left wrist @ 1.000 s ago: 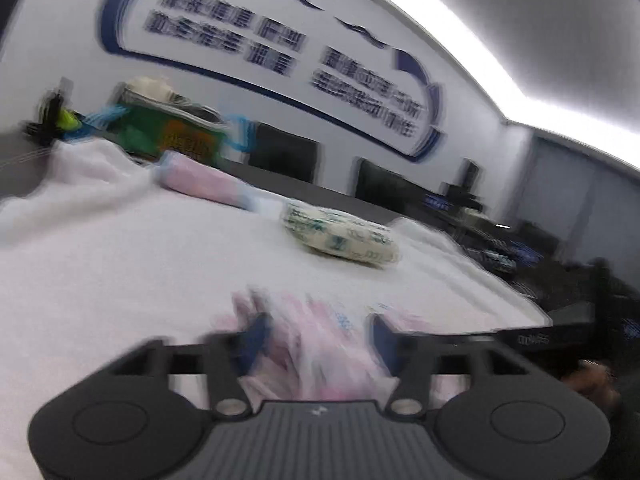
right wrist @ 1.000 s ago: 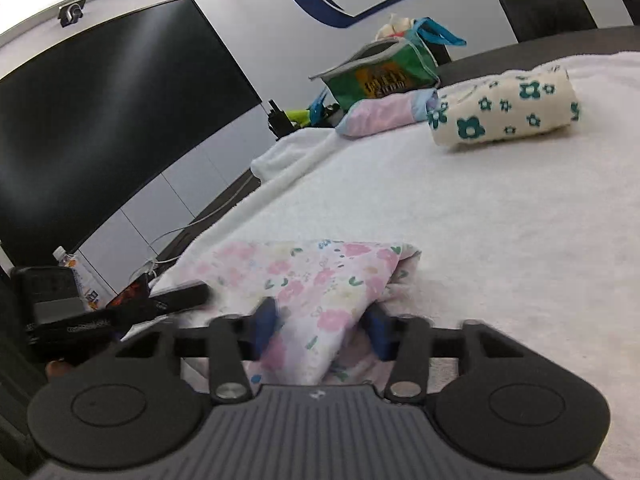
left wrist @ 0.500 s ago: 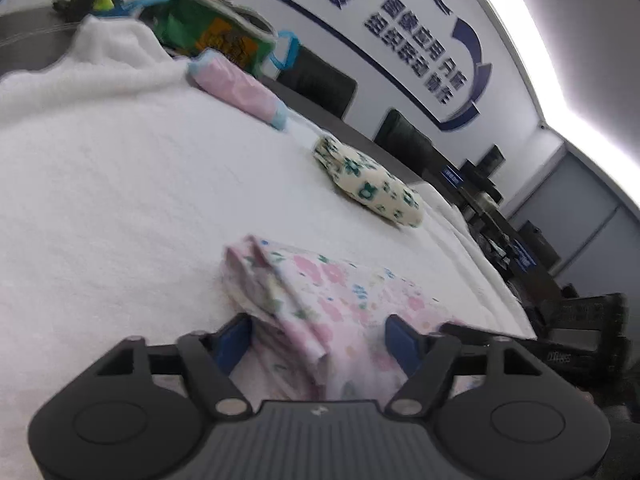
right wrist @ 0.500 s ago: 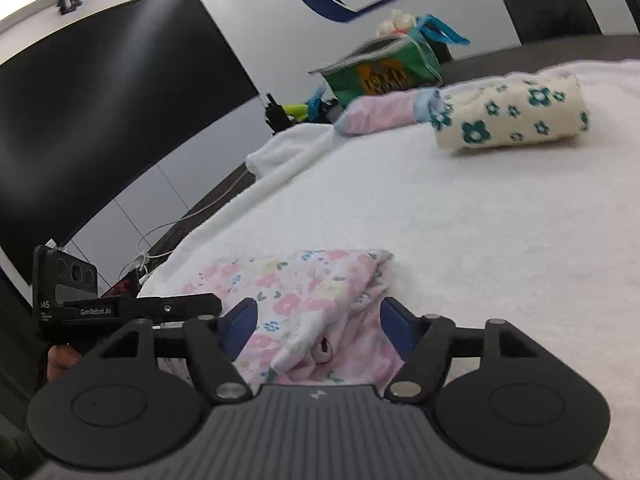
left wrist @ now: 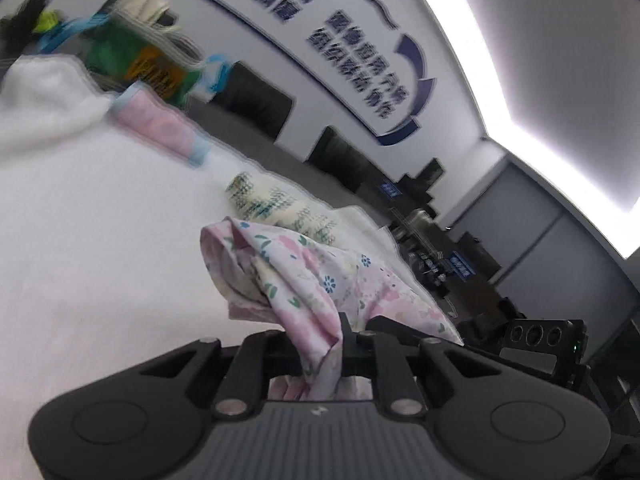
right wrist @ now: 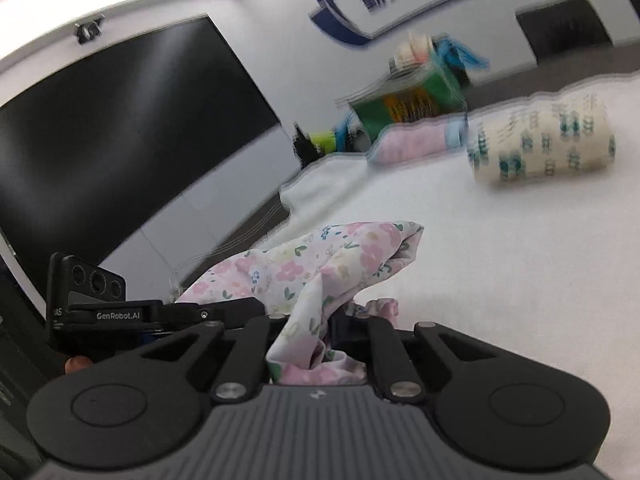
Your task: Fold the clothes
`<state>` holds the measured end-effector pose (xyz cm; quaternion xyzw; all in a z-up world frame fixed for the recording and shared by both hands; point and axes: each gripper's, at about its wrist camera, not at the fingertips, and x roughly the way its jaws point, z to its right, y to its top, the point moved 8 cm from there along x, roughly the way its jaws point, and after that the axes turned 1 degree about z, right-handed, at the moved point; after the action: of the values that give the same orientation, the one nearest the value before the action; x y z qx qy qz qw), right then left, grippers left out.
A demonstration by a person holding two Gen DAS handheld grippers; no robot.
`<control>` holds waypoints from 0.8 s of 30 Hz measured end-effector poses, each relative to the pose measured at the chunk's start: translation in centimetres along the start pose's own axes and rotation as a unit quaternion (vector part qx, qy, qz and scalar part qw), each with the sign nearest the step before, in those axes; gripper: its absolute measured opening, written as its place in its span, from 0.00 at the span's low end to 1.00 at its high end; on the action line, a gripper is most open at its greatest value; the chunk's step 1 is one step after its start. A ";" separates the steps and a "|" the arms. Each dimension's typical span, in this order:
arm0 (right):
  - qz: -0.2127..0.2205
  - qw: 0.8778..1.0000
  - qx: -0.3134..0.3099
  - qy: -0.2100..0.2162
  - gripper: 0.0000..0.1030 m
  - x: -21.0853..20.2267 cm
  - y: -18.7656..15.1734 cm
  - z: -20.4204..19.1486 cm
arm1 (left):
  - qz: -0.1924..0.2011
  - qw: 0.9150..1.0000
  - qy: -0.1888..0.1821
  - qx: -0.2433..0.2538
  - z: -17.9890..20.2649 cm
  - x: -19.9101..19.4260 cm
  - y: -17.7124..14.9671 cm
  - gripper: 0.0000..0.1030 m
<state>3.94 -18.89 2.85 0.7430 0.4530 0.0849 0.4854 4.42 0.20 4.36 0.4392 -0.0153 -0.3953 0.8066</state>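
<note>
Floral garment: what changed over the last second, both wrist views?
Both grippers were open around the floral garment; now the left gripper and right gripper are closing with its fabric bunched between them, lifting its near edge off the white cover. Rolled clothes and green bag stayed put.

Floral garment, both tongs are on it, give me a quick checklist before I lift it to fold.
1. Left tongs gripping the floral garment: ok, cloth is pinched between the closing jaws.
2. Right tongs gripping it: ok, cloth is bunched between the closing jaws.
3. Garment spread flat for folding: not ok, it is crumpled and partly raised off the white blanket.
4. Which edge or corner each pair of tongs holds: cannot tell, the folds hide it.
5. Rolled green-print cloth clear of the garment: ok in the right view.
6. Rolled pink cloth and green bag out of the way: ok, both at the far edge.
</note>
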 end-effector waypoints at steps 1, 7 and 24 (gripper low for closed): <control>0.014 1.000 -0.007 -0.003 0.09 -0.6 1.1 -0.2 | 0.001 1.000 -0.007 0.014 0.9 0.5 1.2 0.12; 0.089 0.994 -0.057 -0.038 0.09 -4.2 10.0 -0.4 | -0.006 0.997 -0.055 0.060 5.3 5.2 10.6 0.12; 0.038 0.993 -0.035 -0.108 0.09 3.5 22.4 16.9 | -0.018 0.998 -0.054 -0.002 -4.7 26.3 15.6 0.12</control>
<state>28.73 -29.82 10.90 0.7470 0.3659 0.0389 0.5537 34.00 -8.99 4.27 0.4161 -0.0498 -0.4330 0.7981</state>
